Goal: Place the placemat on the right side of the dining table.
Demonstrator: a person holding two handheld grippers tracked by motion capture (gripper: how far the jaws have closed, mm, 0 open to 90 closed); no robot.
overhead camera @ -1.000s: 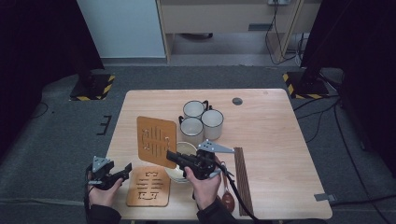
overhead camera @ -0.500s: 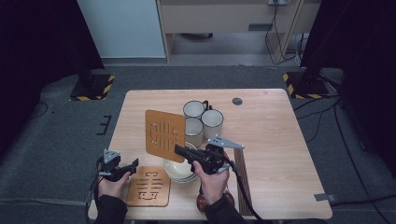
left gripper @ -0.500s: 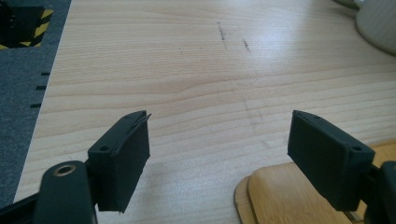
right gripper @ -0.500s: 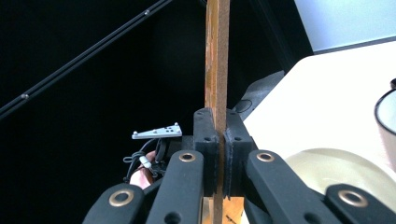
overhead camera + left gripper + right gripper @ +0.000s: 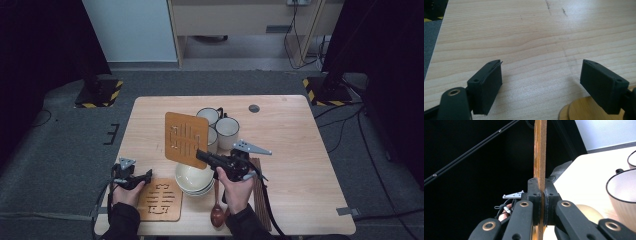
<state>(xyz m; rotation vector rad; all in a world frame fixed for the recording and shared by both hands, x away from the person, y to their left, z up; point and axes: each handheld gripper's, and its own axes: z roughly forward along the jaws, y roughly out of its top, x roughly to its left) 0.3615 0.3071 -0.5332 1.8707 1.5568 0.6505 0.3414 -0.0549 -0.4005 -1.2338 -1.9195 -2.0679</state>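
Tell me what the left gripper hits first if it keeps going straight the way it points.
Probably the bare table: the left gripper has open jaws angled down at plain wood with nothing between them. The wooden trivet sits off to one side, likely out of line, though depth is unclear.

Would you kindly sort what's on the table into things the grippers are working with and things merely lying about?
In hand:
- lifted wooden trivet, clamped on edge by the right gripper
- second trivet, flat on the table beside the open left gripper

Lying about:
- stacked bowls
- three mugs
- wooden spoon
- chopsticks
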